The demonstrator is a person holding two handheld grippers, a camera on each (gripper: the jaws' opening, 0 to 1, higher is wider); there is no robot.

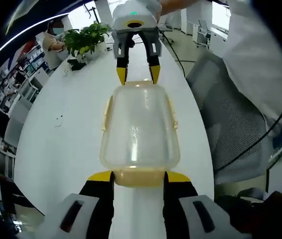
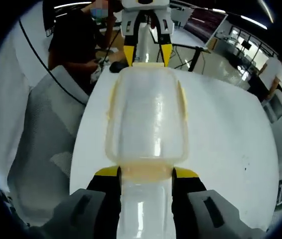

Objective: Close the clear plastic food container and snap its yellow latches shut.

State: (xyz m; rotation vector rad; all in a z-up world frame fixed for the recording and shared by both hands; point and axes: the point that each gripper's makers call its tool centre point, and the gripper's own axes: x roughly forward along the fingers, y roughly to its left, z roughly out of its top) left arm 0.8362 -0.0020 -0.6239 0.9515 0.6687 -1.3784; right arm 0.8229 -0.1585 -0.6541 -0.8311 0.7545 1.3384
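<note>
Two grippers flank the clear plastic food container [image 1: 140, 127] on the white table [image 1: 61, 144], one at each short end. Left gripper [image 1: 139, 177] and right gripper [image 2: 146, 173] each stand spread around an end latch, lid down.

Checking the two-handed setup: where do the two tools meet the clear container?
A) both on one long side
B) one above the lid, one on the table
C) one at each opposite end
C: the left tool straddles the container's near-end latch while the right tool straddles the far-end one.
</note>
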